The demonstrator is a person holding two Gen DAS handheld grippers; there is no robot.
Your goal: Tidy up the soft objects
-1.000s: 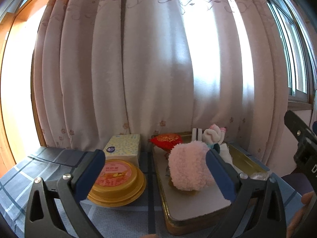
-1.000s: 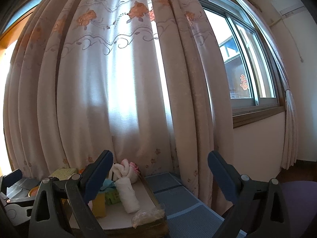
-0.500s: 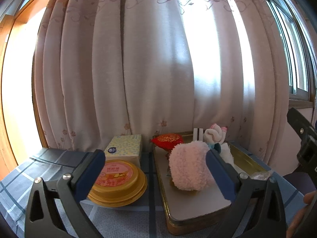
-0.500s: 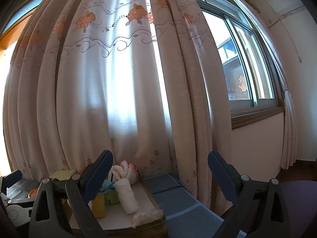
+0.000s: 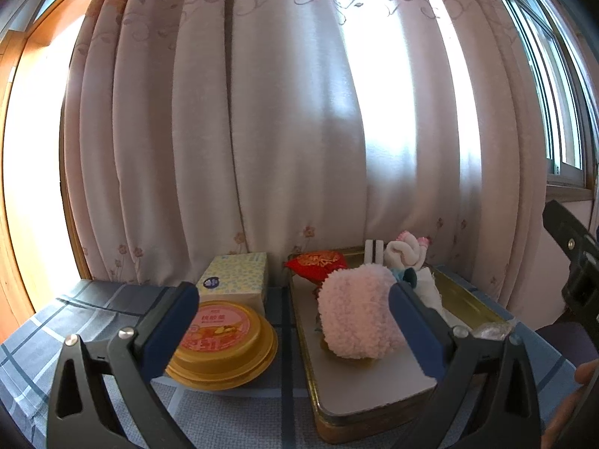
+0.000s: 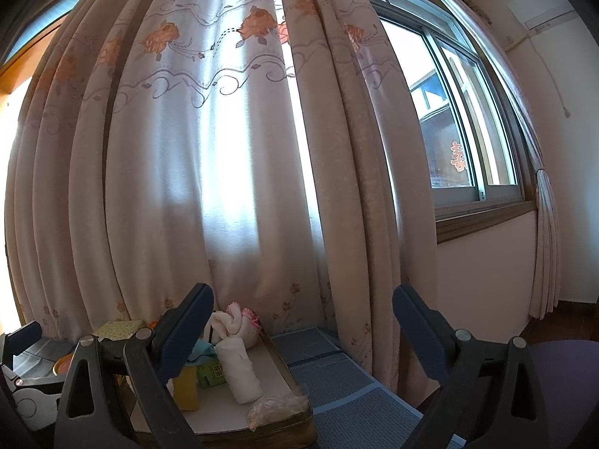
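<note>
Standing by the window, I see a table under a blue checked cloth [image 5: 67, 321], pushed against long pale curtains embroidered with orange roses [image 6: 209, 172]. At the left sits a shallow round yellow plastic tub with a pink printed lid [image 5: 224, 340], and just behind it, touching or nearly so, a pale yellow dotted tissue box [image 5: 236, 277].

The left gripper [image 5: 292, 321] hovers low above the table edge, its two blue-padded fingers [image 5: 170, 325] spread wide apart and holding nothing.

To the right of the tub lies a rectangular gold-rimmed metal tray with a white floor [image 5: 374, 411], its long axis running from the near edge back toward the curtain. In the tray stands a fluffy pink plush bundle [image 5: 359, 310], upright and a little taller than wide, resting on something yellowish I cannot make out. Behind it lies a flat red pouch with gold embroidery [image 5: 318, 262].

Further right in the tray, a white rolled towel [image 6: 239, 374] lies with its long axis along the tray's length, one end pointing at the curtain. At its far end sits a white and pink knotted cloth toy [image 6: 234, 321]. A small green packet [image 6: 211, 372] lies beside the roll, and a crumpled clear plastic bag [image 6: 275, 408] fills the tray's near right corner.

The right gripper [image 6: 303, 329] hangs over the table's right end, its fingers likewise wide apart and empty.
</note>
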